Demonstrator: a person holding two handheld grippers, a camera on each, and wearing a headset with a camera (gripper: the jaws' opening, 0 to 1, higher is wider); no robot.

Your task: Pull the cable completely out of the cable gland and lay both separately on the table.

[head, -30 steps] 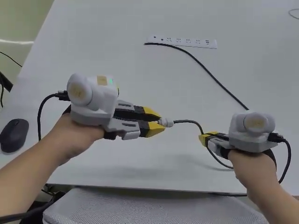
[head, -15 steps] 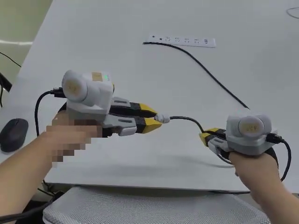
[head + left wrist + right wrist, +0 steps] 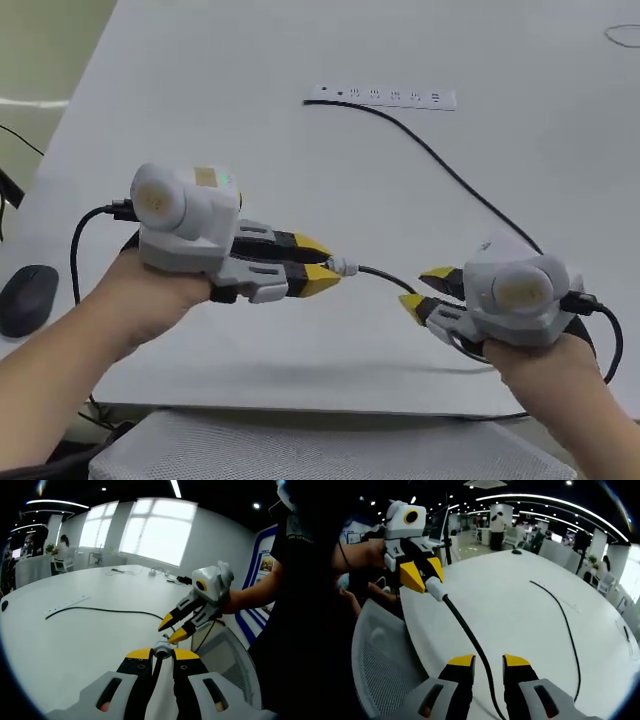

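Left hand-held gripper point(image 3: 331, 269) level, pinching cable gland point(image 3: 343, 266)

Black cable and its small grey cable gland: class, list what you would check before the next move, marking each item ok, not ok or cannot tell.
1. Left gripper shut on the small grey cable gland: ok.
2. Right gripper closed on the thin black cable: not ok; its jaws stand open with the cable running between them.
3. Cable free of the gland: not ok; its end runs into the gland.
4. White table under both grippers for laying the parts down: ok.
5. Gland's seal loosened enough to let the cable slide: cannot tell.
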